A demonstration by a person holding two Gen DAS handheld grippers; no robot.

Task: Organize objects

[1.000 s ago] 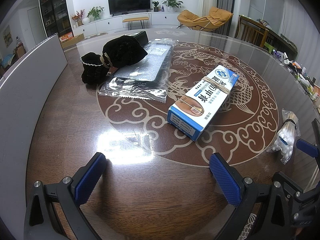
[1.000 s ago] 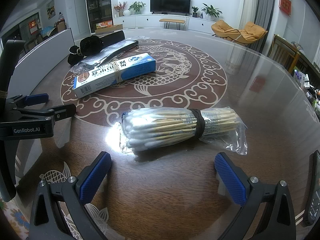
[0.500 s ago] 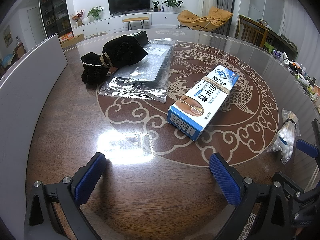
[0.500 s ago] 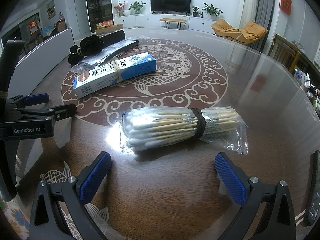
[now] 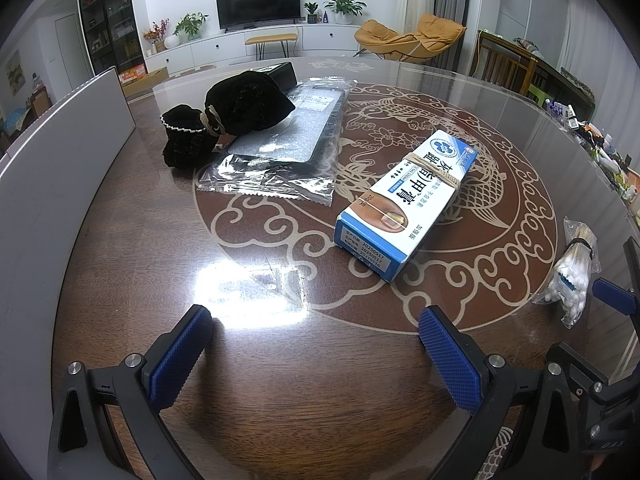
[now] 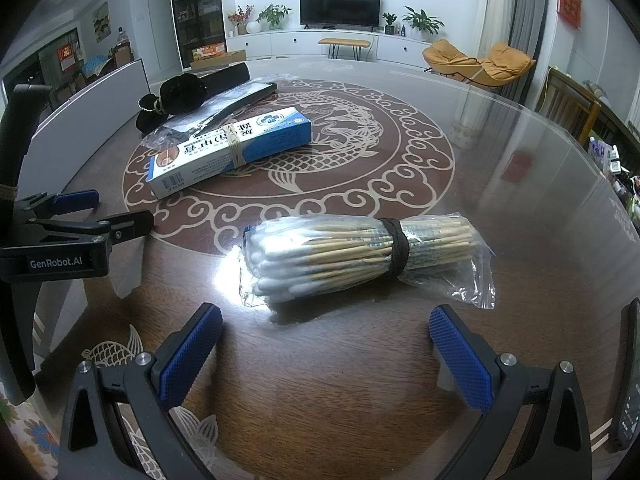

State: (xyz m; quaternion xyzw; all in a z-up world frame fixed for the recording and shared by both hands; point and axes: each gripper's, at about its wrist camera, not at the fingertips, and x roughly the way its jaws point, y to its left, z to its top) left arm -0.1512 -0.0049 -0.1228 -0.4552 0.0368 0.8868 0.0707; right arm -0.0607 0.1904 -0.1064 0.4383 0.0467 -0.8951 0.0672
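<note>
A blue and white box (image 5: 404, 200) with a rubber band round it lies in the middle of the round wooden table (image 5: 120, 220); the right wrist view shows the box (image 6: 228, 150) further off to the left. A bagged bundle of cotton swabs (image 6: 352, 252) lies just beyond my right gripper (image 6: 324, 356), which stands open and empty. My left gripper (image 5: 316, 356) is open too, short of the box. A black velvet pouch (image 5: 232, 120) rests on a dark flat packet in clear plastic (image 5: 288, 148). The swab bag (image 5: 574, 276) appears at the right edge of the left wrist view.
A pale grey panel (image 5: 48, 176) stands along the table's left side. A black case (image 5: 280, 74) lies behind the pouch. A dark remote (image 6: 628, 380) lies at the right edge. Small clutter (image 5: 600, 148) sits far right. Chairs and a TV unit stand beyond.
</note>
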